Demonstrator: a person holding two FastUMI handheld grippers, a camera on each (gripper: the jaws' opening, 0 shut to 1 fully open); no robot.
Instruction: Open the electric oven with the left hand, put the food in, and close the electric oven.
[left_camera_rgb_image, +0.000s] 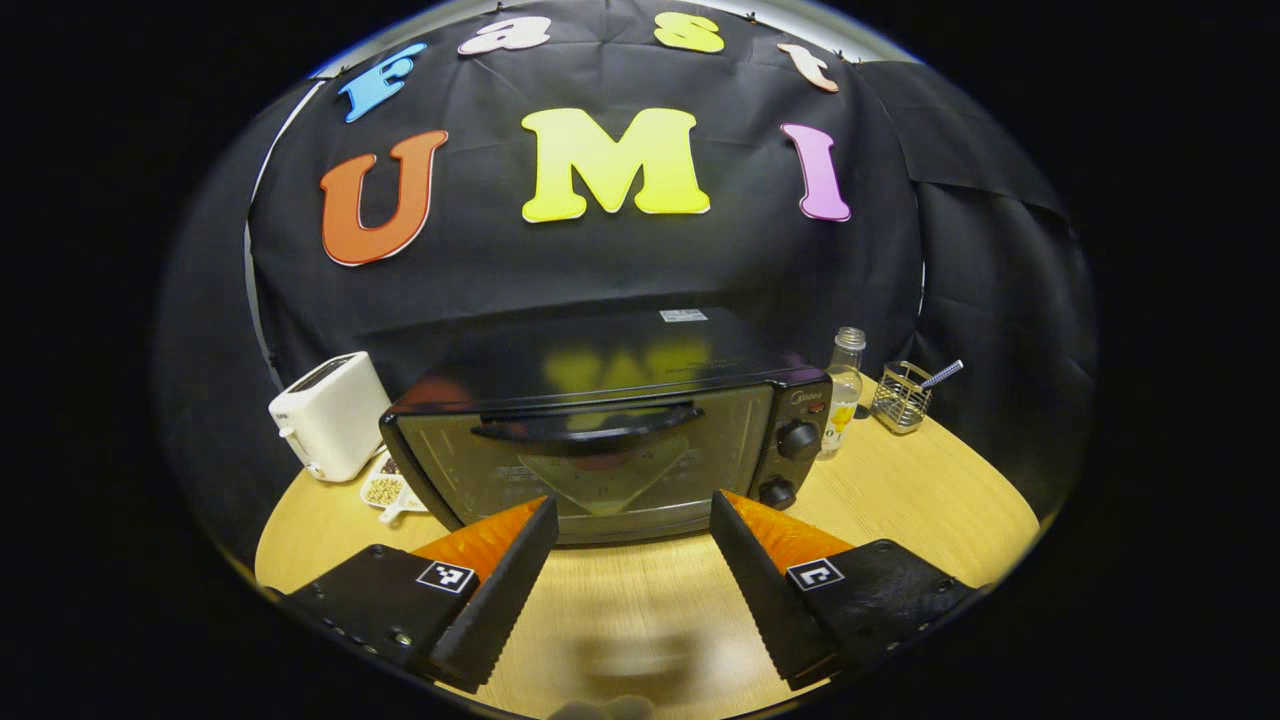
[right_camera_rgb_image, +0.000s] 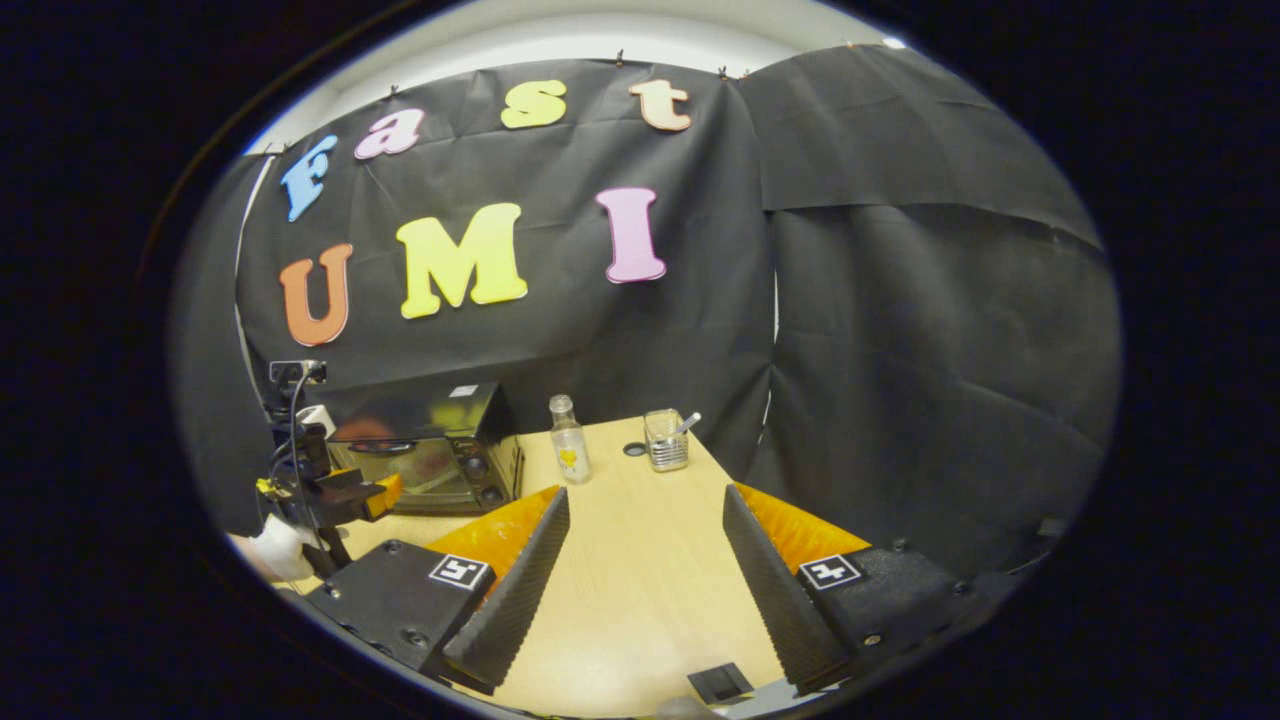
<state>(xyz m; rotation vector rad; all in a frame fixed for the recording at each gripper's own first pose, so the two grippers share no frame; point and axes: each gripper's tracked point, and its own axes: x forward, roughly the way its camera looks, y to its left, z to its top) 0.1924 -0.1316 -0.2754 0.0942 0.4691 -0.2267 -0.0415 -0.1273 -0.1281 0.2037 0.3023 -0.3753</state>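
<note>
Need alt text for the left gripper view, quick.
The open left gripper faces the closed oven on the wooden table, aimed below its door handle. A white toaster stands left of the oven; a bottle and wire holder stand right.

A light wooden table (left_camera_rgb_image: 900, 500) carried a black electric oven (left_camera_rgb_image: 610, 440), white toaster (left_camera_rgb_image: 330, 415), clear bottle (left_camera_rgb_image: 845, 385), wire utensil basket (left_camera_rgb_image: 900, 397) and a small dish of beans (left_camera_rgb_image: 385, 490).

Left tool (left_camera_rgb_image: 633, 520) jaws spread wide, level, right tool (right_camera_rgb_image: 645, 515) jaws spread wide, nothing held
</note>
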